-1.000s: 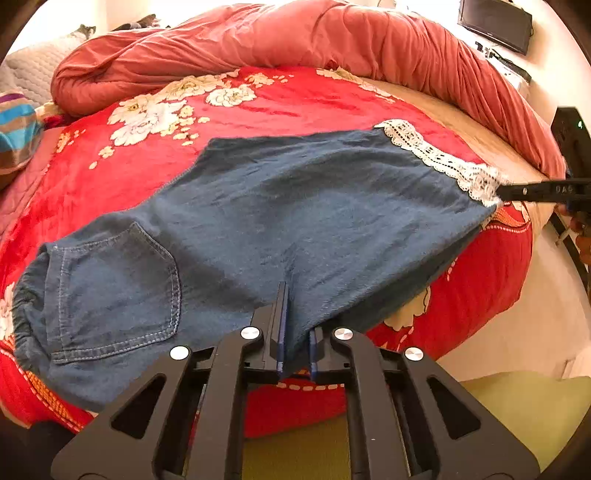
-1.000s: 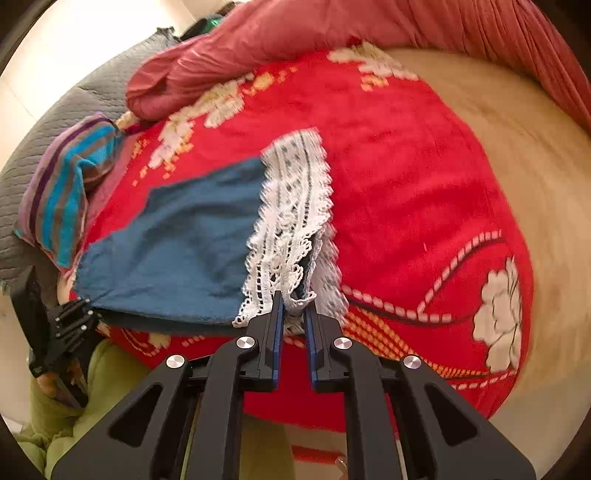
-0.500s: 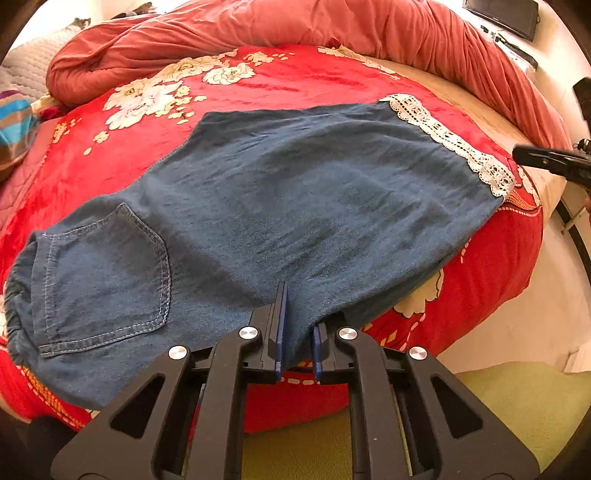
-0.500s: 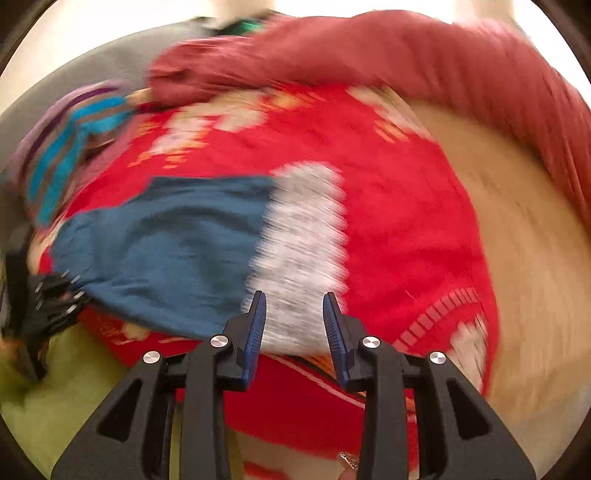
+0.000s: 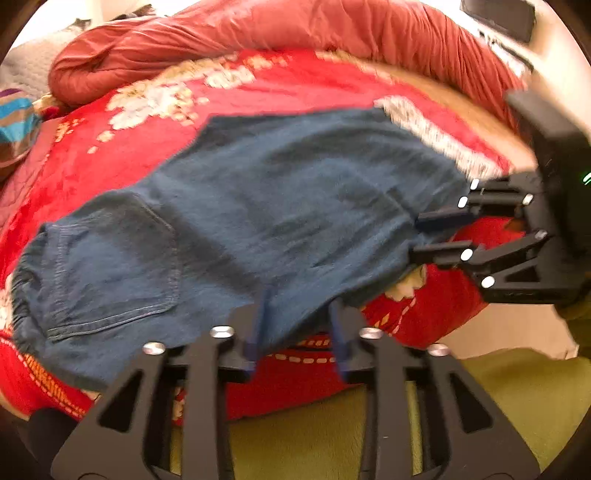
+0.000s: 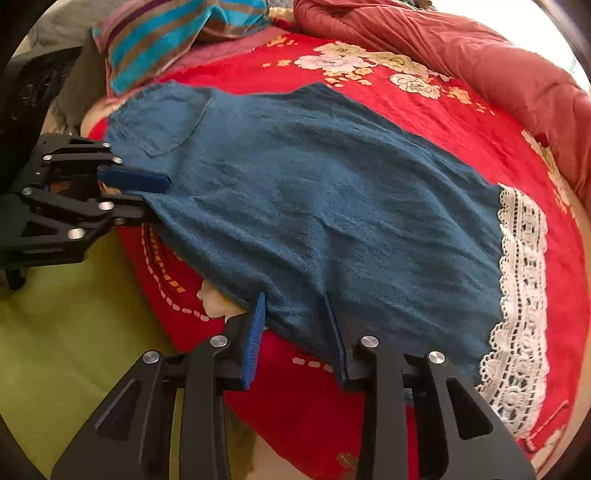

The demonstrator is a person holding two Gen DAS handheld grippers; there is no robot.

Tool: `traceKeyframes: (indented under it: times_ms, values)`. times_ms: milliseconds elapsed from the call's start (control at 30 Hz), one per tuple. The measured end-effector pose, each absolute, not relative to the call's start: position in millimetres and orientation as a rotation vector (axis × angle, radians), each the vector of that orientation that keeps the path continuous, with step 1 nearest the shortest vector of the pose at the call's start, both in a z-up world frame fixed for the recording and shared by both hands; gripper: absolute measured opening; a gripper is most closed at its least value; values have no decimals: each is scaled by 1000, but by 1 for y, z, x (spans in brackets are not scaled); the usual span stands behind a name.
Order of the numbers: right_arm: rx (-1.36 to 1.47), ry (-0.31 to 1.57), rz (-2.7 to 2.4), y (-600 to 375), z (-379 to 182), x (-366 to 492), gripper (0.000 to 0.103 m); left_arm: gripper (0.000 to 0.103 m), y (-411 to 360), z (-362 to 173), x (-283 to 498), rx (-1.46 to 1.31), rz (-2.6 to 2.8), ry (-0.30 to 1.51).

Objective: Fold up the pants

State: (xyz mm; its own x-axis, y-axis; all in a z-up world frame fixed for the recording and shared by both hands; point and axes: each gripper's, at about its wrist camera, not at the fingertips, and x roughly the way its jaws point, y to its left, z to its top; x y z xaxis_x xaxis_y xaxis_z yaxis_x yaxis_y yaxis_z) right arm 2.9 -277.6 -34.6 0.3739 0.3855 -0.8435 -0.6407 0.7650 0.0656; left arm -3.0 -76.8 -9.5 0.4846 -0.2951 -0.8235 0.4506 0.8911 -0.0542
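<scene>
Blue denim pants [image 5: 258, 206] lie flat on a red floral blanket [image 5: 280, 85], back pocket [image 5: 110, 258] at the left, white lace hem [image 6: 524, 288] at the right. My left gripper [image 5: 299, 314] is open, its jaws either side of the pants' near edge by the pocket end. My right gripper [image 6: 295, 310] is open around the same near edge, further toward the lace hem. Each gripper shows in the other's view: the right one in the left wrist view [image 5: 424, 236], the left one in the right wrist view [image 6: 147, 199].
A bunched dusty-red quilt [image 5: 295, 33] runs along the bed's far side. A striped cloth [image 6: 173, 37] lies beyond the waistband. A green floor mat [image 6: 66, 332] is below the bed edge. A dark screen [image 5: 498, 14] hangs on the far wall.
My left gripper has opened and let go of the pants' near edge. My right gripper let go of the lace hem, opened, and moved left to the near edge of the pants.
</scene>
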Motion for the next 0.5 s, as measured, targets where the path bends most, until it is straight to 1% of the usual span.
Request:
traceKeyframes:
  times_ms: [33, 67, 100, 133, 167, 300, 333, 433, 500]
  values:
    - [-287, 986, 678, -280, -32, 3, 31, 39, -69, -1, -5, 142, -456, 945]
    - [-278, 984, 686, -282, -29, 2, 31, 48, -61, 5, -6, 109, -447, 931]
    - [-268, 975, 693, -285, -24, 2, 31, 52, -50, 13, -6, 74, -419, 912]
    - [-256, 958, 692, -289, -18, 3, 34, 56, -43, 18, -6, 60, -395, 900]
    - [-245, 945, 686, -290, -14, 3, 39, 60, -32, 22, -6, 40, -356, 889]
    - [-193, 923, 649, -302, -1, 16, 41, 68, 1, 20, 9, -10, -188, 912]
    - [-196, 926, 636, -305, 0, 19, 41, 71, 7, 16, 14, 1, -152, 924]
    - [-194, 972, 561, -319, -9, 33, 46, 72, 23, -5, 27, 31, -41, 980]
    - [-196, 1009, 506, -328, -19, 41, 46, 71, 35, -15, 31, 38, -6, 985]
